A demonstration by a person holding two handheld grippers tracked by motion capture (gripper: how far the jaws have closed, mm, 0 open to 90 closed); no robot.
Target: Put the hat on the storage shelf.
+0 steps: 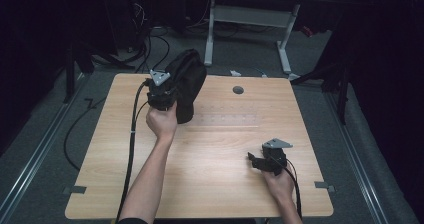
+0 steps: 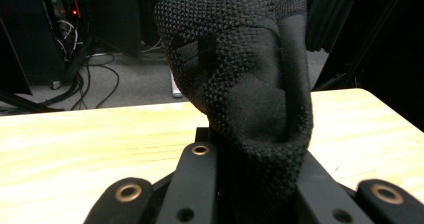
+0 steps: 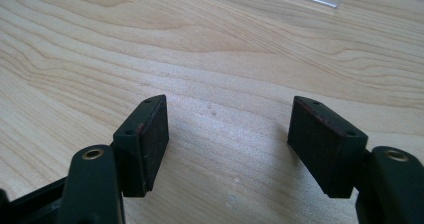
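Gripping a black knit bag [image 1: 187, 79], the left gripper [image 1: 162, 91] has its jaws clamped on a fold of the fabric and holds the bag raised above the far left part of the table [image 1: 210, 184]. In the left gripper view the bag [image 2: 240, 74] rises from between the jaws as a bunched, coarse-woven mass with a deep crease down its right side, and the pale tabletop [image 2: 75, 149] stretches behind it. The person's left hand [image 1: 162, 121] wraps the gripper's body, and its cable [image 1: 132, 134] trails down along the forearm. The right gripper [image 1: 260, 160] sits low at the near right of the table with its jaws spread wide and nothing between them; its view shows bare wood [image 3: 225, 59] between the two pads [image 3: 155, 134]. A round hole [image 1: 238, 90] lies in the tabletop right of the bag. Beyond the table stands a white desk frame [image 1: 250, 19] on grey floor.
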